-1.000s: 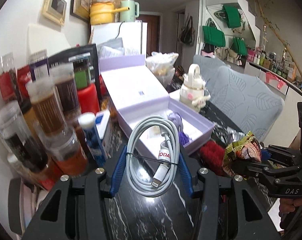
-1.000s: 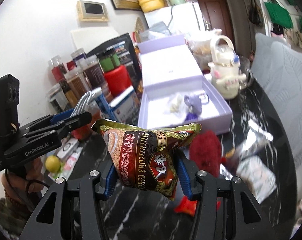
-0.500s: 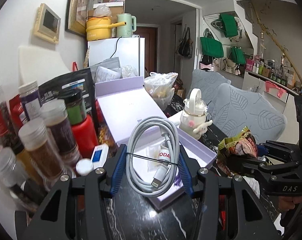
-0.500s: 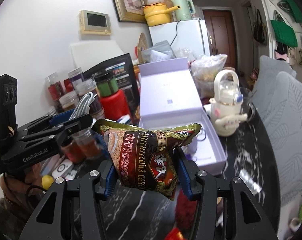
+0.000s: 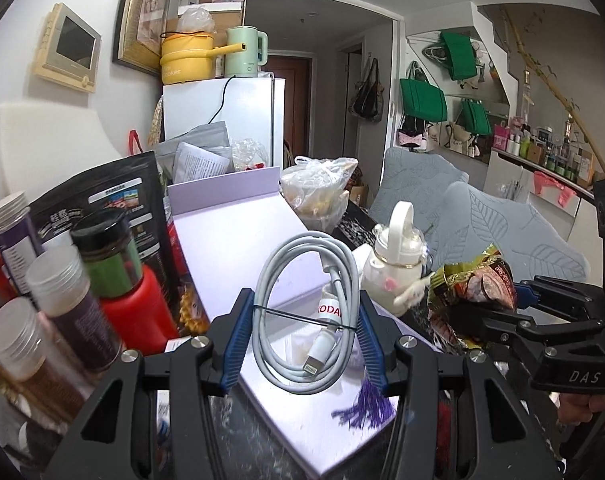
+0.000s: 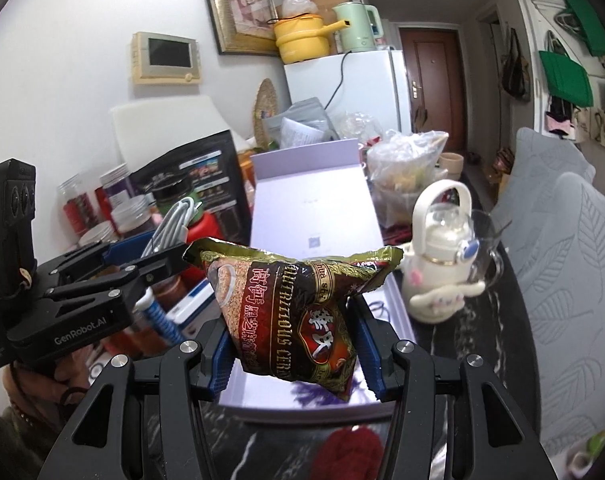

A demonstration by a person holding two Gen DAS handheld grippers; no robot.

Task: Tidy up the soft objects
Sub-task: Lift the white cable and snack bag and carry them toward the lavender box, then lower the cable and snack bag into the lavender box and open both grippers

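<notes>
My left gripper (image 5: 304, 338) is shut on a coiled white charging cable (image 5: 308, 316) and holds it above the near end of an open lilac box (image 5: 238, 248). My right gripper (image 6: 292, 344) is shut on a dark red and gold cereal packet (image 6: 298, 308), also over the box (image 6: 314, 216). The packet (image 5: 474, 292) and right gripper show at the right of the left wrist view; the cable (image 6: 174, 216) and left gripper show at the left of the right wrist view. A purple tassel (image 5: 366, 402) lies in the box.
Jars (image 5: 62, 304) and a red bottle (image 5: 138, 312) crowd the left of the black marble table (image 5: 246, 444). A white kettle-shaped bottle (image 6: 442, 264) stands right of the box. A red fuzzy item (image 6: 350, 452) lies near the front. A grey cushioned chair (image 6: 566, 256) stands on the right.
Both grippers have risen and tilted up with their loads still held. The box and table have dropped lower in both views, and more of the room shows.
</notes>
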